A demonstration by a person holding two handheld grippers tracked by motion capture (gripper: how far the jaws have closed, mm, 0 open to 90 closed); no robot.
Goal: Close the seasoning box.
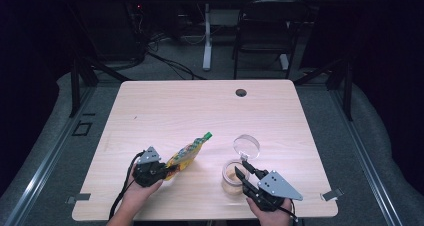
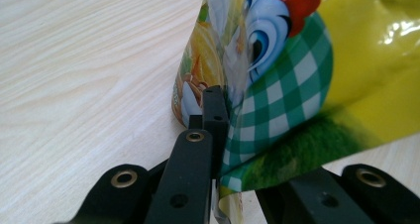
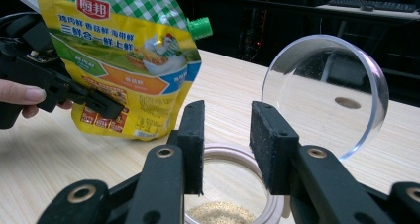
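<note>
Table point(image 1: 150, 106): far half bare wood, work sits near the front edge | pouch point(image 1: 186, 154): front-left, tilted, green cap away from the person, clamped at its bottom end by left gripper point(image 1: 167, 172) | jar point(image 1: 231, 176): front-right, lid point(image 1: 246, 146) just behind it | right gripper point(image 1: 241, 171): jaws parted over the jar rim, nothing pinched, hand at the front edge

Left gripper point(image 1: 167, 172) sits low at the near-left, jaws clamped tight (hand point(image 1: 141, 191) wrapped around its body). Right gripper point(image 1: 245, 171) at the near-right points away from the person, jaws parted around nothing.
</note>
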